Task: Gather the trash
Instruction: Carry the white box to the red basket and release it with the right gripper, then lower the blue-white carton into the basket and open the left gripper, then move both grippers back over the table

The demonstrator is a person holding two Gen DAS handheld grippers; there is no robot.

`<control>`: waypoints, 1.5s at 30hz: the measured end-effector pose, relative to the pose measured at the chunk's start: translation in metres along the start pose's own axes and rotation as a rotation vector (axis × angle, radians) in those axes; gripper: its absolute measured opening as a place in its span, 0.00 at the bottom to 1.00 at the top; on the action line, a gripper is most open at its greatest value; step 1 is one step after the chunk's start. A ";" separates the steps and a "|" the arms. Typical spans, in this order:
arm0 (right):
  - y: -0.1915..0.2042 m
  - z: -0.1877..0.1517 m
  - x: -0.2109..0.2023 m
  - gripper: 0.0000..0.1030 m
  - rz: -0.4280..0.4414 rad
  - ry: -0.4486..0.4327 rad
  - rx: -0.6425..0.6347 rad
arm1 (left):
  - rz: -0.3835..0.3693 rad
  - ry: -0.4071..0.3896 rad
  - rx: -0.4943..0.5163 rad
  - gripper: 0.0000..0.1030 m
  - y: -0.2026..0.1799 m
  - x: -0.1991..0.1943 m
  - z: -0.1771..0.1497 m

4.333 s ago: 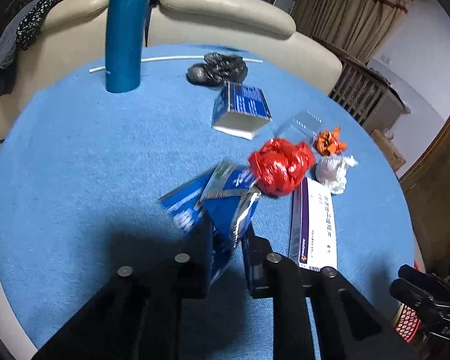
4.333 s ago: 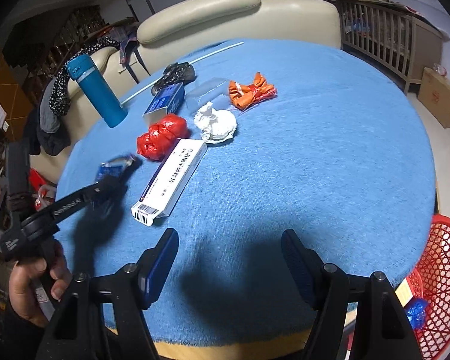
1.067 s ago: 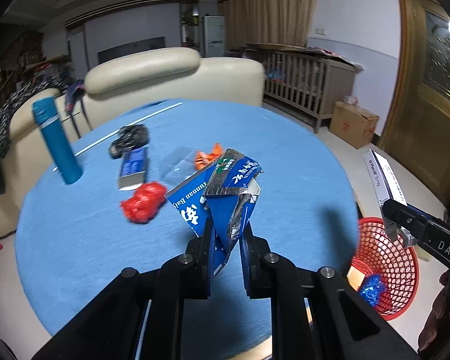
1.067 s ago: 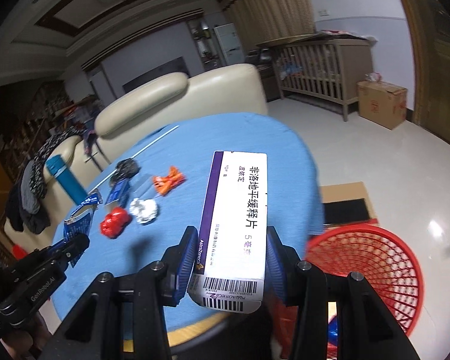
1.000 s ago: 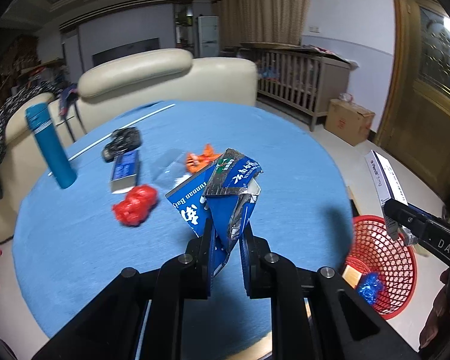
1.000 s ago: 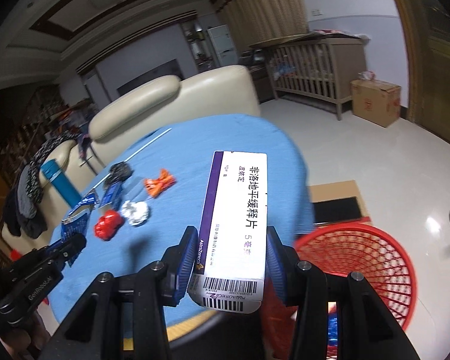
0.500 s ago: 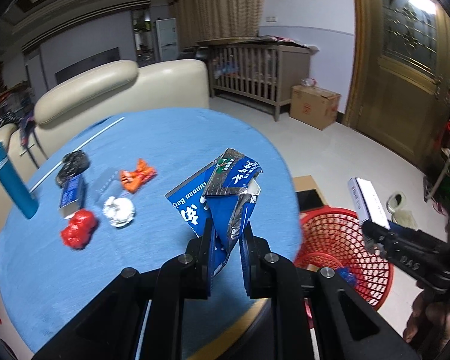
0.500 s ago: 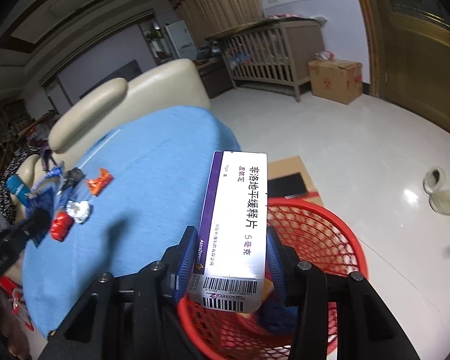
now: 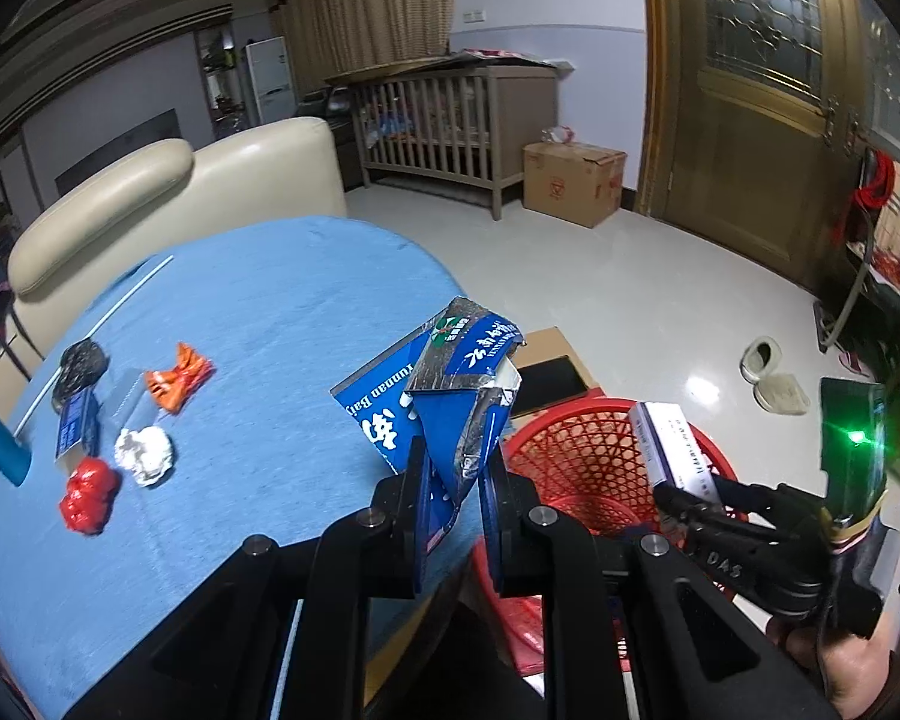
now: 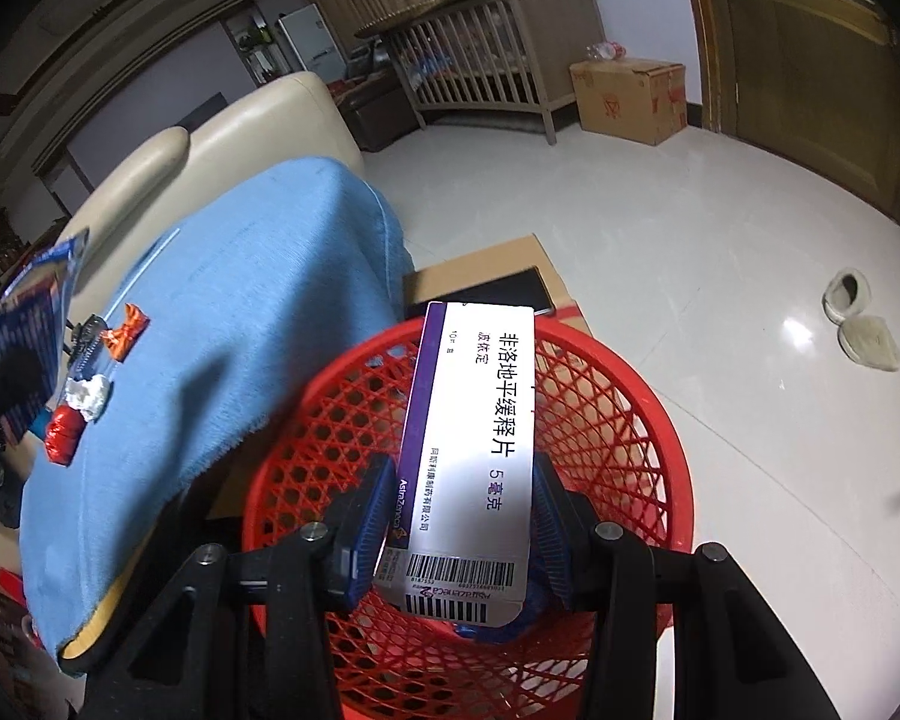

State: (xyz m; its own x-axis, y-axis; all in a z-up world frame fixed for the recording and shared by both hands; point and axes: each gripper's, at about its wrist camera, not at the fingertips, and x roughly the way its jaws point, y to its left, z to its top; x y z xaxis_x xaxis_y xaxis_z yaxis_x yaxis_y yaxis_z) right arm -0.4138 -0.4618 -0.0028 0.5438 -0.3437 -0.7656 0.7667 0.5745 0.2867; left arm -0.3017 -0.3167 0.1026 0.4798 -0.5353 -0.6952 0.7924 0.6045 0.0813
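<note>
Above the red basket (image 10: 600,396), right of the blue-clothed table (image 10: 258,276), a white medicine box (image 10: 474,450) is clamped by the right gripper (image 10: 459,531); a crumpled blue carton (image 9: 450,396) is pinched by the left gripper (image 9: 453,510) nearby.

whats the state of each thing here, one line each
left gripper: shut on the crumpled blue packet
right gripper: shut on the white medicine box, over the basket
red basket: upright on the floor, blue trash inside
red wad: crumpled, on the table
white paper ball: crumpled, on the table
</note>
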 end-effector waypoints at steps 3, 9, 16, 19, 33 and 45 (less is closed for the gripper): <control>-0.003 -0.002 0.009 0.49 -0.006 0.043 0.007 | -0.010 0.005 0.012 0.15 -0.008 0.004 0.002; -0.009 -0.006 0.014 0.66 0.005 0.072 0.017 | -0.023 0.014 0.032 0.15 -0.020 0.009 0.004; -0.024 0.004 -0.014 0.66 0.018 -0.024 0.088 | -0.036 0.028 0.046 0.15 -0.029 0.014 0.006; -0.035 0.012 -0.033 0.66 0.026 -0.083 0.131 | -0.044 0.034 0.055 0.15 -0.035 0.017 0.006; -0.064 0.036 -0.073 0.66 0.045 -0.215 0.246 | -0.142 0.133 0.115 0.21 -0.072 0.044 0.007; -0.052 0.041 -0.076 0.66 0.064 -0.224 0.223 | -0.089 0.060 0.022 0.72 -0.022 0.023 0.009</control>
State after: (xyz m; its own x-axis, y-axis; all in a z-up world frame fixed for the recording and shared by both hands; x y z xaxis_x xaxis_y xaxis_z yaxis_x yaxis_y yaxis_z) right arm -0.4809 -0.4959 0.0641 0.6362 -0.4811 -0.6031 0.7707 0.4320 0.4684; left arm -0.3045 -0.3481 0.0912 0.3838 -0.5496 -0.7421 0.8396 0.5423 0.0325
